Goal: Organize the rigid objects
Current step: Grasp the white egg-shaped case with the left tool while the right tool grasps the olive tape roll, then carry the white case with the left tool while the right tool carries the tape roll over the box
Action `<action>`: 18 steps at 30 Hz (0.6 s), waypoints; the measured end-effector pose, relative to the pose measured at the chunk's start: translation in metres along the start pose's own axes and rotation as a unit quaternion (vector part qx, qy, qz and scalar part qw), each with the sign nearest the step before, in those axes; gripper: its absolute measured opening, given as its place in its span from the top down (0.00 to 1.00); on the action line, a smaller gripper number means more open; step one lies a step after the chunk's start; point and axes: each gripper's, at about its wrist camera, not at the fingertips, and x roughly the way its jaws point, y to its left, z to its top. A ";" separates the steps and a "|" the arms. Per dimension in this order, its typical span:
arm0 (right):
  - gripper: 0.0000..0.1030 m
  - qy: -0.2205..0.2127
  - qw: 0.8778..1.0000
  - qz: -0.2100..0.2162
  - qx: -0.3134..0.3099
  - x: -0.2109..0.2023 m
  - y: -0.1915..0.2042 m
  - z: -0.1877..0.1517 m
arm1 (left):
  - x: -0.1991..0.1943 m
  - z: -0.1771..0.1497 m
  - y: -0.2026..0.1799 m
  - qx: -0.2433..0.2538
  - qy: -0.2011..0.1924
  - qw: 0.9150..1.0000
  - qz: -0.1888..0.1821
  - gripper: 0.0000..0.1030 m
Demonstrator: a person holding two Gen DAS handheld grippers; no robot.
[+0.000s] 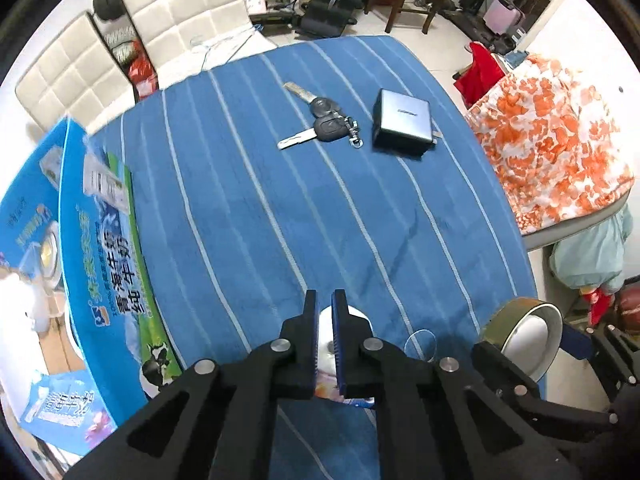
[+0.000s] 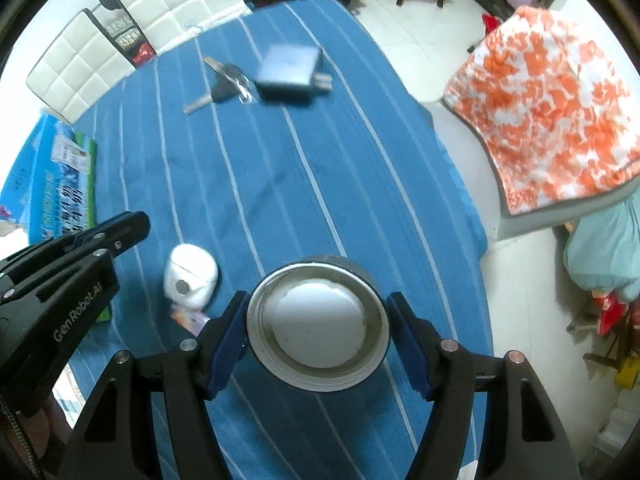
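Observation:
A round metal bowl (image 2: pixel 318 320) with a white inside sits between the blue pads of my right gripper (image 2: pixel 318 328), which is shut on its rim and points straight down over the blue striped tablecloth (image 2: pixel 320 152). The left wrist view shows the same bowl (image 1: pixel 528 332) at the lower right. A small white rounded case (image 2: pixel 191 280) lies on the cloth over a colourful card. My left gripper (image 1: pixel 325 300) hangs above that white case (image 1: pixel 326 344), shut with nothing between its pads. In the right wrist view the left gripper (image 2: pixel 128 224) stands apart from the case.
Two car keys (image 1: pixel 320 120) and a grey charger block (image 1: pixel 402 122) lie at the far end of the table. A blue milk carton box (image 1: pixel 100 240) stands at the left edge. White padded chairs (image 1: pixel 180 12) are behind. An orange-flowered cloth (image 1: pixel 552 140) covers a seat at the right.

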 end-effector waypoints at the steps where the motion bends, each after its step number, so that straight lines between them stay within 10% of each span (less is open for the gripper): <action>1: 0.31 0.001 1.000 0.002 0.003 0.000 0.001 0.000 | 0.000 0.003 0.007 -0.013 -0.002 1.000 -0.007 0.93; 5: 0.31 0.007 1.000 0.004 0.013 0.005 0.000 0.002 | 0.009 0.013 0.031 -0.072 0.021 0.996 -0.046 0.25; 11: 0.31 0.019 1.000 -0.003 0.020 0.026 -0.004 0.010 | 0.066 0.010 0.015 -0.072 0.110 0.990 -0.050 0.23; 18: 0.31 0.035 0.999 -0.022 0.021 0.044 -0.014 0.005 | 0.089 -0.005 -0.020 0.030 0.119 0.992 0.009 0.24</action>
